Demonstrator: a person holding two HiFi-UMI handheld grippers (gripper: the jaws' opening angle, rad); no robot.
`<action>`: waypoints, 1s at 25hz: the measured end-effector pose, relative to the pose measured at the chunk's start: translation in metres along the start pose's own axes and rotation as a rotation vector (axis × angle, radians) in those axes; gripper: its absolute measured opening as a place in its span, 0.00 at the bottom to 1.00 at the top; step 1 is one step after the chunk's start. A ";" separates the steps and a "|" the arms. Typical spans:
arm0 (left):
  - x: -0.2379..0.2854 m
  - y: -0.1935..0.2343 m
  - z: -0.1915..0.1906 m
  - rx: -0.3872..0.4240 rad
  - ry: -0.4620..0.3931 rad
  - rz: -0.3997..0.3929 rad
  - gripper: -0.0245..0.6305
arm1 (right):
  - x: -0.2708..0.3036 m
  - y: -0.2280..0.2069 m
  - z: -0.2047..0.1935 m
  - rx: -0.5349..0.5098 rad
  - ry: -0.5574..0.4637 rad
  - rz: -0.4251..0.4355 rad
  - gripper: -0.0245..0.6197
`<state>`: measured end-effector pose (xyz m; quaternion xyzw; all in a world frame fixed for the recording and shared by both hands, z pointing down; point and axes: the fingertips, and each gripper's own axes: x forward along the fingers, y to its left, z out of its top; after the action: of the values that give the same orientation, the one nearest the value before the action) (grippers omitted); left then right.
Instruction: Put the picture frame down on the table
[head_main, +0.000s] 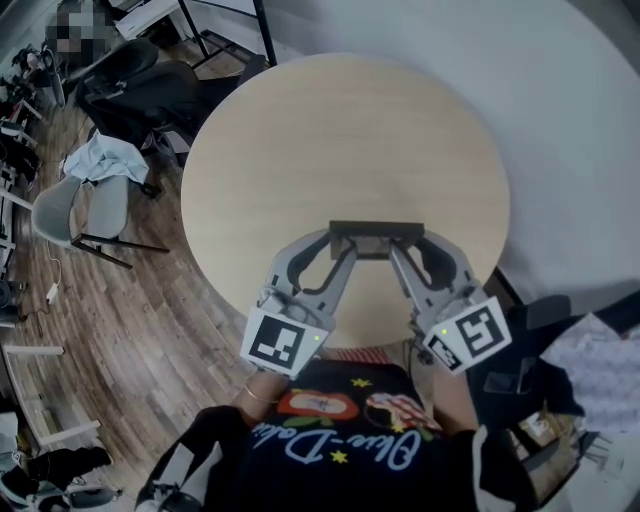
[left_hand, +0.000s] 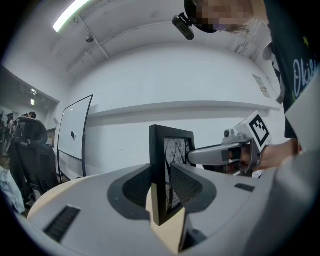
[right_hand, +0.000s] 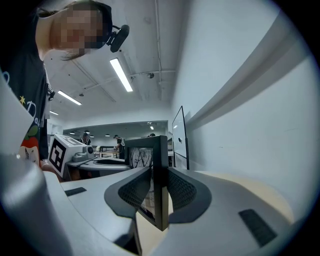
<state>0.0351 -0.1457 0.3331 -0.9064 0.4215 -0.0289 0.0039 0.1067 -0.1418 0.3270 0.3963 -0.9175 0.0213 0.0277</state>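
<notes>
A round, light wooden bench (head_main: 340, 130) fills the middle of the head view. Above its lower middle part a black picture frame (head_main: 377, 228) stands upright on edge and shows from above as a thin dark bar. The frame is held at both ends. The left gripper (head_main: 338, 248) reaches in from the lower left and the right gripper (head_main: 408, 250) from the lower right, both lying level.

In the left gripper view the ribbed pads (left_hand: 137, 187) of the two jaws press on either side of the frame's near vertical edge, parted only by the thickness of the moulding. The print of bare branches behind the glass faces right. In the right gripper view the jaws clamp the opposite edge in the same way, with the dark edge wedged between the pads (right_hand: 181, 190).

Whether the frame's bottom edge touches the bench or hangs just above it cannot be told.

A grey chair (head_main: 80, 205) and a black office chair (head_main: 140, 90) stand on the wood floor at the upper left of the head view.
</notes>
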 end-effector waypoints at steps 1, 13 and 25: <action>0.002 0.001 -0.001 -0.003 0.002 0.007 0.21 | 0.002 -0.002 0.000 0.011 -0.004 0.007 0.16; 0.017 0.016 -0.017 0.009 0.063 0.030 0.21 | 0.021 -0.015 -0.015 0.033 0.046 0.040 0.16; 0.021 0.034 -0.050 0.032 0.147 -0.036 0.21 | 0.041 -0.015 -0.042 0.037 0.129 -0.008 0.16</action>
<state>0.0200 -0.1831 0.3831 -0.9091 0.4036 -0.1022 -0.0130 0.0914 -0.1794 0.3714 0.3983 -0.9116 0.0636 0.0798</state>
